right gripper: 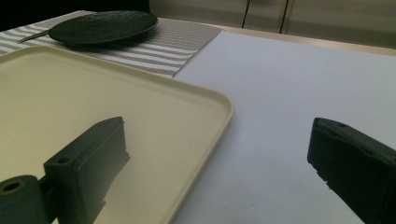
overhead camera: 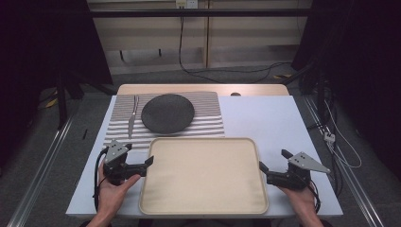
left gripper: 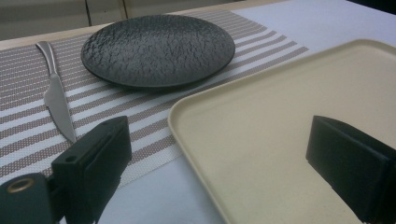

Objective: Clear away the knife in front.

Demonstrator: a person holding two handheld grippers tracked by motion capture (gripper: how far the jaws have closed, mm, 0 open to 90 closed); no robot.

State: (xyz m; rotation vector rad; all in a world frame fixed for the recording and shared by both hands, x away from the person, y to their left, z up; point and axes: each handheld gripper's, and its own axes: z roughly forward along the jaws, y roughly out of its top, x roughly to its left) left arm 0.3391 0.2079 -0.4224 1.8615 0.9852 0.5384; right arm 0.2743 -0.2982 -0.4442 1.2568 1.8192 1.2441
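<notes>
A cream tray (overhead camera: 204, 140) lies empty at the table's front middle. My left gripper (overhead camera: 140, 154) is at the tray's left rim (left gripper: 180, 105) with its jaws wide open. In the left gripper view (left gripper: 224, 158), one jaw hangs over the striped placemat's corner and the other over the tray's floor, and nothing is gripped. My right gripper (overhead camera: 274, 161) stands open at the tray's right rim (right gripper: 225, 103). In the right gripper view (right gripper: 219, 154), one jaw is over the tray and the other over the white tabletop. A person's hand holds each gripper.
A black textured plate (overhead camera: 168, 113) rests on a striped placemat (overhead camera: 208, 118) behind the tray, with a steel knife (overhead camera: 132, 118) to its left. The white tabletop (overhead camera: 265, 118) stretches to the right. Cables run along the floor beyond the table's right edge.
</notes>
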